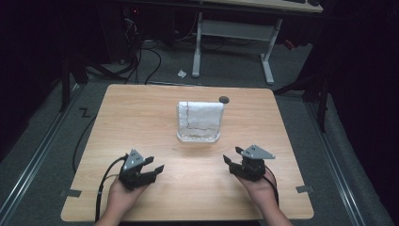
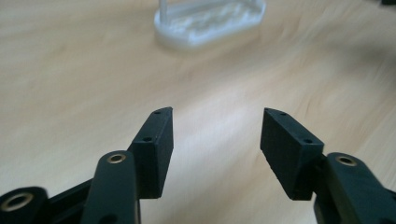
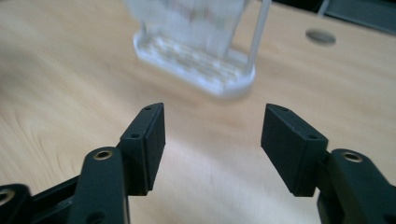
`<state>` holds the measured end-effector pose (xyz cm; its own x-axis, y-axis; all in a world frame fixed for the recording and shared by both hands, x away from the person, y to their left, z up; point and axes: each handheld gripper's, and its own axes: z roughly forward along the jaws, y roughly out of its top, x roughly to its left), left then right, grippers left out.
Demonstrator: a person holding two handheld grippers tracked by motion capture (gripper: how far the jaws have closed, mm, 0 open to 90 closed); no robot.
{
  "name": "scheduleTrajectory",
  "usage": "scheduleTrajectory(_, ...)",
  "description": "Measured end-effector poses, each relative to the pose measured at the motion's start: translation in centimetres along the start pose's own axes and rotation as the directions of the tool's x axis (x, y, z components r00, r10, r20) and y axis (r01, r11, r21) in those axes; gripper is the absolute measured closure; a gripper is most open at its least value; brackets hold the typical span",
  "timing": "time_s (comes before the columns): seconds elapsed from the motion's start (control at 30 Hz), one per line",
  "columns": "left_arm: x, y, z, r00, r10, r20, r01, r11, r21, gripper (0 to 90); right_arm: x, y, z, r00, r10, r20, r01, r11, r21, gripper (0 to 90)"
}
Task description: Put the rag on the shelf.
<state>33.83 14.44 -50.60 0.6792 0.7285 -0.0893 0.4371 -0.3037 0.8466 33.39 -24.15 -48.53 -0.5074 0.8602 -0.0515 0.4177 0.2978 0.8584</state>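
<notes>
A clear plastic stand (image 1: 199,121) with an oval base and a white sheet held upright in it rests at the middle of the wooden table (image 1: 141,108). A dark line runs across the sheet. My left gripper (image 1: 157,165) hovers near the front left, open, nothing between its jaws; the stand's base (image 2: 210,23) lies ahead of it (image 2: 216,122). My right gripper (image 1: 227,159) is at the front right, also open and empty (image 3: 214,119), pointing at the stand (image 3: 196,51).
A small dark round cap (image 1: 224,99) lies on the table behind the stand (image 3: 320,36). Beyond the table stand a white desk frame (image 1: 233,33) and cables on the grey floor. Tape tabs mark the table's front corners.
</notes>
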Motion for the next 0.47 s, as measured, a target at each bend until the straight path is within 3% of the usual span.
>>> scheduleTrajectory(0.03,-0.3,-1.4,-0.3,0.9997,0.011,-0.021,-0.01,0.9998,0.016,44.3,0.0,0.0,0.0,1.0,0.0,0.0,0.0,1.0,0.0,39.4)
scheduleTrajectory(0.07,-0.5,-2.1,-0.5,0.9998,0.008,-0.021,-0.007,0.9988,0.049,45.5,0.5,-2.5,-0.4,0.9993,0.003,0.037,-0.003,1.0,0.005,40.0)
scheduleTrajectory(0.1,-0.6,-2.2,-0.7,0.9999,0.003,-0.016,-0.002,0.9975,0.071,45.5,0.5,-2.5,-0.4,0.9993,0.003,0.037,-0.003,1.0,0.005,40.0)
scheduleTrajectory(0.13,-0.8,-2.2,-1.0,1.0,0.003,-0.007,-0.003,0.9978,0.067,42.5,0.7,-4.2,-0.7,0.9996,0.024,0.016,-0.025,0.999,0.047,39.7)
scheduleTrajectory(0.23,-0.5,-2.3,-1.0,1.0,-0.004,-0.004,0.005,0.9981,0.062,42.6,0.8,-4.6,-0.9,1.0,0.007,0.003,-0.007,0.998,0.062,40.3)
scheduleTrajectory(0.3,0.0,-2.2,-0.3,0.9994,-0.032,0.009,0.032,0.997,0.07,42.6,0.7,-4.6,-0.7,0.9999,0.017,0.0,-0.017,0.998,0.067,40.2)
scheduleTrajectory(0.47,0.0,-2.2,-0.1,0.9995,-0.029,0.016,0.027,0.9972,0.07,41.9,0.5,-4.3,-0.5,0.9998,0.018,0.004,-0.018,0.998,0.054,40.1)
